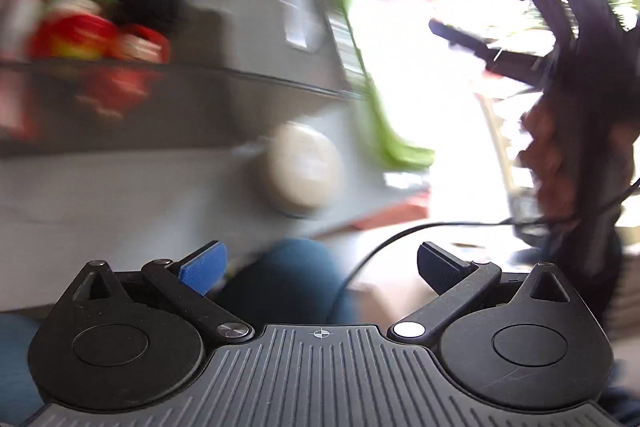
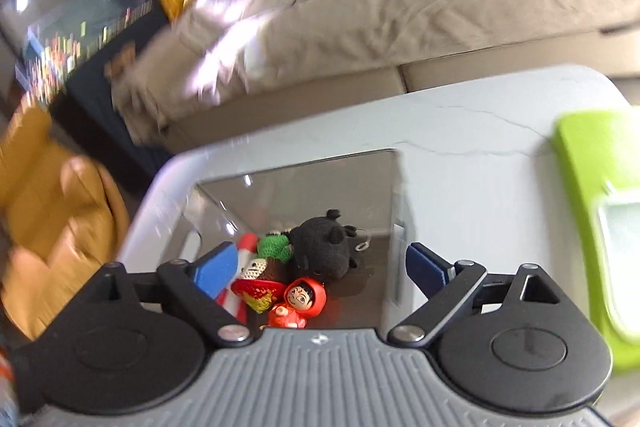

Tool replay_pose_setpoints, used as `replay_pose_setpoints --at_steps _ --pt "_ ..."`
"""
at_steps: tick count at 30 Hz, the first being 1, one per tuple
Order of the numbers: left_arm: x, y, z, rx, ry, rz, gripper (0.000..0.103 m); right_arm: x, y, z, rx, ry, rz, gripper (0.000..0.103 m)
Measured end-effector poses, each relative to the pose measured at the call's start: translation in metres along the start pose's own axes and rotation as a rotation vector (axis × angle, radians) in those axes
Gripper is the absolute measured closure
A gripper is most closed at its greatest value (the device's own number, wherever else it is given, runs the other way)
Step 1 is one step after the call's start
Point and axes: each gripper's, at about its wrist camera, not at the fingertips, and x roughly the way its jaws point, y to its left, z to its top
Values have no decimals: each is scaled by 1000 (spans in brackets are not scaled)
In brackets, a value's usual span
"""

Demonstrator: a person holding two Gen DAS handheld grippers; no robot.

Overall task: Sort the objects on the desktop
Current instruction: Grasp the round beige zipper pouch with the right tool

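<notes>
From the right wrist view, the right hand-held gripper (image 2: pixel 320 271) has its blue-padded jaws spread wide with nothing between them. Just beyond lies a clear-walled box (image 2: pixel 224 211) sunk into the pale grey marbled worktop (image 2: pixel 460 131). Inside sit a small red-hooded toy figure (image 2: pixel 298 303), a black crocheted plush (image 2: pixel 324 251) and a green crocheted toy (image 2: pixel 274 247), partly hidden by the gripper. A lime green plastic tray (image 2: pixel 580 187) is cut off at the right. A beige sofa (image 2: pixel 400 7) lies behind.

The left view is badly blurred. The left hand-held gripper (image 1: pixel 320 267) is also spread apart and empty; a round cream object (image 1: pixel 300 171) is hard to identify.
</notes>
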Motion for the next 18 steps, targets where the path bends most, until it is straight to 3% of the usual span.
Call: replay_pose_setpoints --at_steps 2,4,8,10,13,18 --pt "16 6 -2 -12 -29 -156 0 -26 -43 -21 143 -25 53 11" --pt "29 21 -5 -67 -77 -215 0 -43 -83 -45 280 -40 98 12" --pt "55 53 -11 -259 -139 -198 0 -39 -160 -98 551 -40 196 22" --pt "66 60 -10 -275 -165 -175 0 -25 -184 -116 633 -24 223 25" --pt "81 64 -7 -250 -178 -135 0 3 -202 -133 678 10 217 26" --pt "96 69 -6 -242 -185 -88 0 32 -208 -138 631 42 197 27"
